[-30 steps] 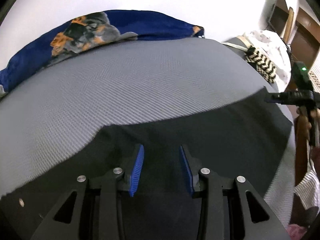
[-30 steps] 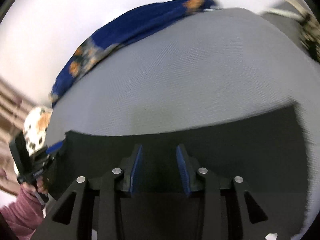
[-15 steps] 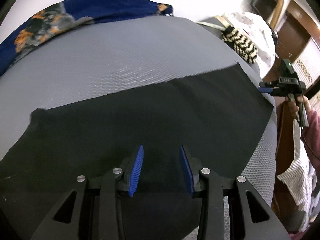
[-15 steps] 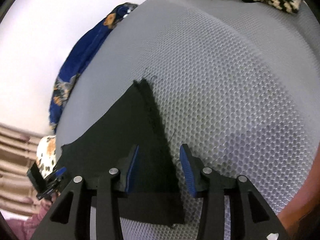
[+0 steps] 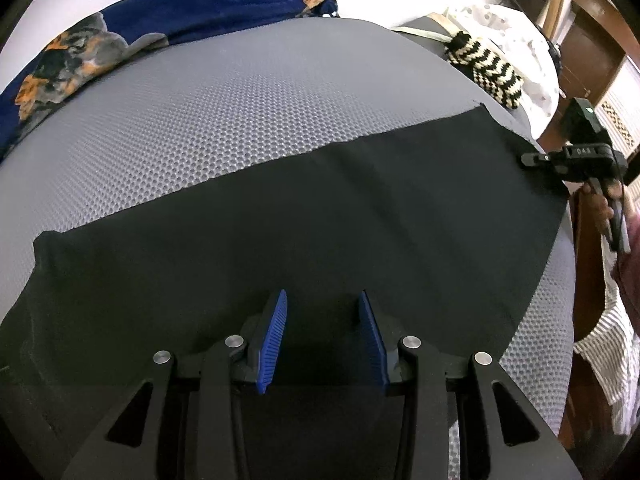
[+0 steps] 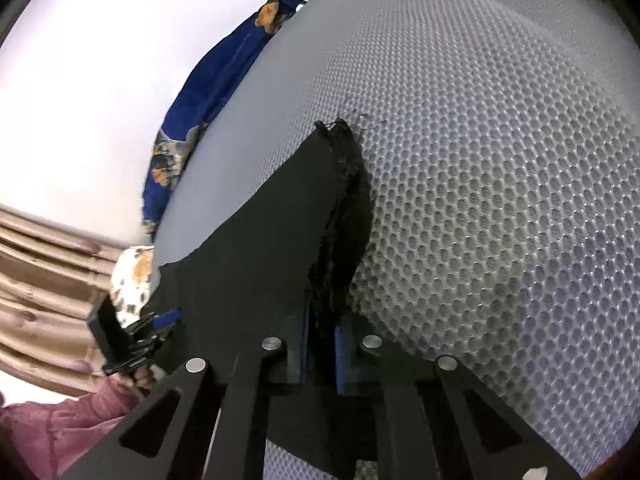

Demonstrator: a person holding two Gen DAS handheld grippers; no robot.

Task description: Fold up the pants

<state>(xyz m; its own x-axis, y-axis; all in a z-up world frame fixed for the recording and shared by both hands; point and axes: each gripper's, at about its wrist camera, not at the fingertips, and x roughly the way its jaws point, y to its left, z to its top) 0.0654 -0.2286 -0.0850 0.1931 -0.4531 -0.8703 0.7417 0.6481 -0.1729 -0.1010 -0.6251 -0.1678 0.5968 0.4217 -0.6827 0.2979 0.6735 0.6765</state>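
Black pants lie flat in a long band across a grey mesh surface. My left gripper is open, its blue pads apart over the near edge of the pants. My right gripper is shut on the frayed end edge of the pants, with cloth pinched between the pads. In the left wrist view the right gripper shows at the pants' far right end. In the right wrist view the left gripper shows at the far left end.
A blue patterned cloth lies along the far edge of the surface. A black-and-cream zigzag knit and white cloth lie at the far right. Wooden furniture stands to the right. Striped cloth hangs off the right side.
My right gripper has closed on the end edge of the pants; half a second ago its pads were apart. My left gripper stays open and has shifted little.
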